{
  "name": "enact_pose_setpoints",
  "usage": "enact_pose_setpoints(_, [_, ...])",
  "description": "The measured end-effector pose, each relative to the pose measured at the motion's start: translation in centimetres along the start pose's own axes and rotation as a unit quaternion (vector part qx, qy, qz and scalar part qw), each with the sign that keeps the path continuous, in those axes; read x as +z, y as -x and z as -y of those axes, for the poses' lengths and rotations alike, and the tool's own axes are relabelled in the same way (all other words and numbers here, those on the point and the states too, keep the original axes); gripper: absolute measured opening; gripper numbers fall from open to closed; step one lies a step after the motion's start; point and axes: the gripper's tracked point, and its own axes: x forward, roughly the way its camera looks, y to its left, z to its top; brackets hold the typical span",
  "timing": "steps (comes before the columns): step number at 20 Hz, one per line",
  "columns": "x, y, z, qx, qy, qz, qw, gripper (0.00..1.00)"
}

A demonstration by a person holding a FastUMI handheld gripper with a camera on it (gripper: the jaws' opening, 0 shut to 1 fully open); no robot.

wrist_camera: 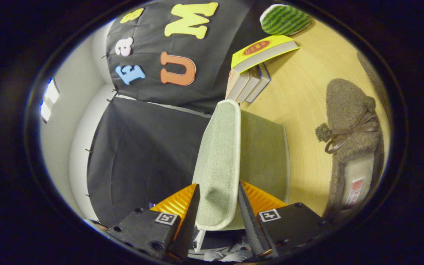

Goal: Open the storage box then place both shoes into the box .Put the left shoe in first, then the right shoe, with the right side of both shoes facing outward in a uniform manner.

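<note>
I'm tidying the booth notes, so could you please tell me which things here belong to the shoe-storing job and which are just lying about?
Job:
- storage box lid, gripped between the fingers of the hand-held gripper
- storage box
- fuzzy brown shoe beside the box

Lying about:
- stack of books
- watermelon-patterned toy
- wooden table

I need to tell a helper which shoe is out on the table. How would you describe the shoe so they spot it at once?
On the wooden table, look past the green fabric box lid that the tongs are shut on, to the side away from the black cloth. There lies a fuzzy brown-grey slipper, apart from the books, marked by a brown ribbon bow and pompoms.
</note>
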Motion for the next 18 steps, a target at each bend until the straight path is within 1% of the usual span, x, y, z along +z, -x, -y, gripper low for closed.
enact_pose_setpoints(1, [0.2,0.2,0.4,-0.013,0.003,0.01,1.0,0.51])
enact_pose_setpoints(3, [0.8,0.7,-0.3,-0.016,-0.006,0.025,1.0,0.28])
enact_pose_setpoints(4, [0.9,0.9,-0.9,-0.018,0.0,0.029,0.999,0.23])
enact_pose_setpoints(5, [1.0,1.1,-1.4,-0.021,0.009,0.036,0.999,0.16])
enact_pose_setpoints(6, [1.0,1.1,-2.4,-0.018,0.017,0.041,0.999,0.13])
enact_pose_setpoints(7, [0.9,1.3,-3.5,-0.018,0.026,0.046,0.998,0.06])
enact_pose_setpoints(11, [0.6,1.2,-10.4,0.023,0.053,0.066,0.996,0.06])
enact_pose_setpoints(14, [-0.3,-0.7,-14.3,0.01,0.112,0.056,0.992,0.06])
enact_pose_setpoints(16, [-1.4,-2.8,-16.2,-0.002,0.135,0.038,0.99,0.06])
enact_pose_setpoints(18, [-2.0,-4.7,-18.7,0.01,0.146,0.028,0.989,0.06])
